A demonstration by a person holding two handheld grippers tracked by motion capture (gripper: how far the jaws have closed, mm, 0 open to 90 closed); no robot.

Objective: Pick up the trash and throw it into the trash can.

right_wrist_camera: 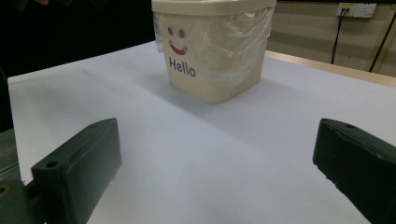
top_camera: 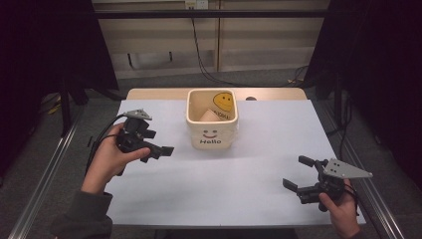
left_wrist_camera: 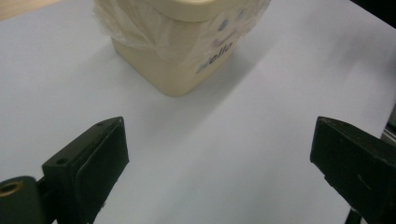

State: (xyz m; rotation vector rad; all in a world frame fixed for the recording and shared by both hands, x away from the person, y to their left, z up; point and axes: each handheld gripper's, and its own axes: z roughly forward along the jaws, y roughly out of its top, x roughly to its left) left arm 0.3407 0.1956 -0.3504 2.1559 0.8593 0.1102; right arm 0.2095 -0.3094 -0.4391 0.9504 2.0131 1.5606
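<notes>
A cream square plastic bin (top_camera: 212,130) holds a tan cone. Left gripper (top_camera: 166,150) and right gripper (top_camera: 293,185) rest empty, jaws apart; nothing apparently remains to grasp.

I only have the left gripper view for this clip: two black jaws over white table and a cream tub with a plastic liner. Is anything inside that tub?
Observer: Yes. From the high view, a tan cone-shaped item lies inside the tub, beside a yellow smiley face on the liner.
Operator: I read only "ello" on the side. What is the full marking?
Observer: The right gripper view shows a smiling face above the word "Hello".
Operator: Where is the other gripper?
Observer: The right gripper sits near the table's right front corner, jaws apart, nothing between them, well clear of the tub.
Operator: And mine?
Observer: The left gripper is left of the tub, pointing toward it, open and empty.
</notes>
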